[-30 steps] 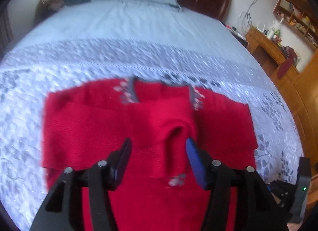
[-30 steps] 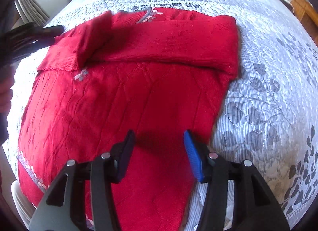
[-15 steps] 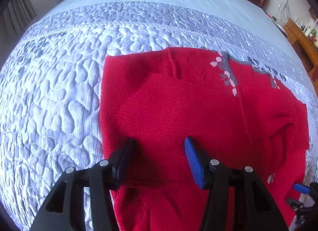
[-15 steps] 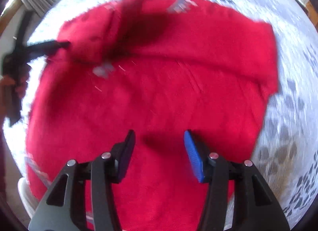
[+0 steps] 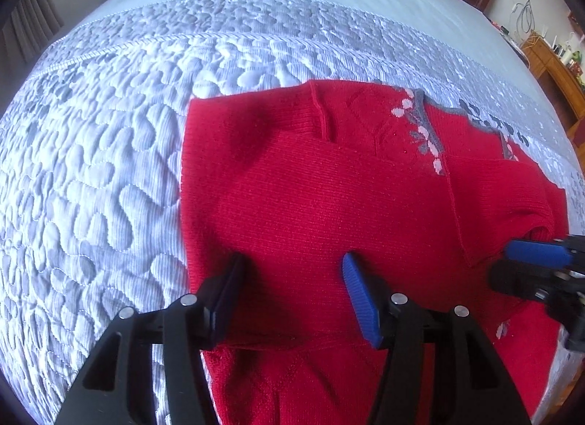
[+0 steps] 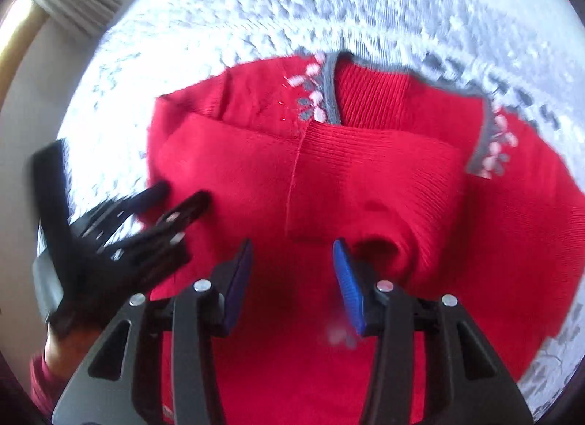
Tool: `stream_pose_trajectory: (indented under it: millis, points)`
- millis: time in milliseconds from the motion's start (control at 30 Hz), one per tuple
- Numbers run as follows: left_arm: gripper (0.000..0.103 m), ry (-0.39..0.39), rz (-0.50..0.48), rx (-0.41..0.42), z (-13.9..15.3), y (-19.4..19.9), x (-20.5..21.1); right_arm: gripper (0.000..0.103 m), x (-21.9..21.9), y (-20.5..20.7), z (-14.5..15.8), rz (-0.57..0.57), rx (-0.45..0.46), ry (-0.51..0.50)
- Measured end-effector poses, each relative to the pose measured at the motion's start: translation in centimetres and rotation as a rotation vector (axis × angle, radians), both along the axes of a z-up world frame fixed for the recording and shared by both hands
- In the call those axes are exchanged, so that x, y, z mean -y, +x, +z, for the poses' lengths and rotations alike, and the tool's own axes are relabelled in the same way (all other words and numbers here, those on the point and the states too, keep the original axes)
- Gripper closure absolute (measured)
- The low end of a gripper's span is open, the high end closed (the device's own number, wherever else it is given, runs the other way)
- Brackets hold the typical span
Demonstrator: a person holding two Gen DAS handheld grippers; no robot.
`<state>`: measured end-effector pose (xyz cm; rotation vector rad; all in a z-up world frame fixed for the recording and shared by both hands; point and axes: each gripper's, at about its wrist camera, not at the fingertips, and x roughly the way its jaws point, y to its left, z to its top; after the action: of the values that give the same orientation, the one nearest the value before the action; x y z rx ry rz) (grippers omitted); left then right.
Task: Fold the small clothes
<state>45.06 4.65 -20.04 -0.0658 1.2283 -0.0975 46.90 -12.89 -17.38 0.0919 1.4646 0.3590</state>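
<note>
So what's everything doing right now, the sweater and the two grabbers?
Sweater: flat on the quilt, both sleeves folded across the chest.
Left gripper: open, jaws opening above the sweater, holding nothing.
Right gripper: open, jaws closing above the sweater, nothing between them.

bright daylight throughout; left wrist view sharp, right wrist view motion-blurred with washed-out bedspread point(image 6: 365, 4); fisheye bends and darkens edges.
</note>
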Motion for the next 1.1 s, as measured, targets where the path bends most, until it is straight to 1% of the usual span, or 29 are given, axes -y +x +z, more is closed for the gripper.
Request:
stream_pose_trajectory:
  millis: [100, 200, 233, 267, 300, 333, 367, 433, 500, 600, 633, 700, 767, 833, 900, 933, 967, 1000, 1033, 1067, 1100]
  points:
    - [0.045, -0.012, -0.006, 0.004, -0.1, 0.0, -0.2, 0.059, -0.4, 1.0, -1.6, -0.011, -0.018, -0.030]
    - [0.045, -0.022, -0.003, 0.008, -0.2, -0.1, -0.4, 0.060, -1.2, 1.4, -2.1, 0.023, 0.004, -0.069]
    - [0.045, -0.021, -0.001, 0.009, -0.2, -0.1, -0.3, 0.068, -1.4, 1.4, -2.3, 0.034, 0.008, -0.089]
    - [0.045, -0.018, 0.000, 0.009, -0.2, -0.1, -0.3, 0.079, -1.8, 1.3, -2.4, 0.052, 0.022, -0.128]
    - [0.044, -0.016, 0.000, 0.009, -0.2, -0.2, -0.3, 0.083, -2.1, 1.2, -2.3, 0.081, 0.044, -0.178]
    - [0.044, -0.014, 0.001, 0.009, -0.2, -0.2, -0.2, 0.093, -2.2, 1.1, -2.1, 0.090, 0.055, -0.191]
    - [0.044, -0.013, 0.003, 0.008, -0.2, -0.2, -0.2, 0.094, -2.1, 1.0, -1.8, 0.091, 0.066, -0.195]
    - [0.044, -0.015, 0.006, 0.007, -0.1, -0.2, -0.3, 0.095, -1.1, 0.6, -0.7, 0.063, 0.086, -0.153]
    - [0.044, -0.014, 0.007, 0.007, -0.1, -0.2, -0.3, 0.095, 1.2, -0.1, 1.4, 0.018, 0.137, -0.086]
    - [0.044, -0.013, 0.011, 0.008, -0.1, -0.3, -0.3, 0.095, 5.7, -1.6, 3.7, -0.054, 0.179, 0.005]
    - [0.044, -0.011, 0.014, 0.009, -0.1, -0.3, -0.3, 0.095, 8.1, -1.9, 4.5, -0.088, 0.193, 0.029]
    - [0.044, -0.005, 0.021, 0.012, -0.1, -0.3, -0.2, 0.095, 13.2, -2.6, 5.0, -0.161, 0.212, 0.046]
    - [0.044, 0.008, 0.030, 0.017, -0.1, -0.3, 0.0, 0.091, 17.0, -3.5, 4.4, -0.217, 0.213, 0.024]
    - [0.044, 0.018, 0.037, 0.020, -0.2, -0.2, 0.2, 0.086, 20.7, -4.5, 2.3, -0.269, 0.170, -0.005]
    - [0.043, 0.025, 0.044, 0.020, -0.2, -0.2, 0.3, 0.084, 24.3, -5.4, 0.0, -0.323, 0.112, -0.007]
    - [0.043, 0.028, 0.047, 0.018, -0.2, -0.1, 0.4, 0.084, 25.4, -6.1, -0.6, -0.343, 0.099, 0.000]
    - [0.043, 0.030, 0.048, 0.017, -0.2, -0.1, 0.4, 0.081, 26.8, -6.7, -1.3, -0.370, 0.085, 0.032]
    - [0.043, 0.034, 0.049, 0.017, -0.2, 0.0, 0.5, 0.078, 27.7, -7.2, -1.8, -0.394, 0.078, 0.092]
    - [0.043, 0.039, 0.049, 0.016, -0.3, 0.1, 0.6, 0.071, 28.2, -7.3, -2.2, -0.406, 0.074, 0.140]
    - [0.043, 0.044, 0.049, 0.016, -0.3, 0.1, 0.8, 0.066, 28.6, -7.5, -2.3, -0.413, 0.076, 0.186]
    - [0.043, 0.048, 0.050, 0.015, -0.3, 0.2, 0.9, 0.062, 28.5, -7.5, -2.2, -0.406, 0.084, 0.196]
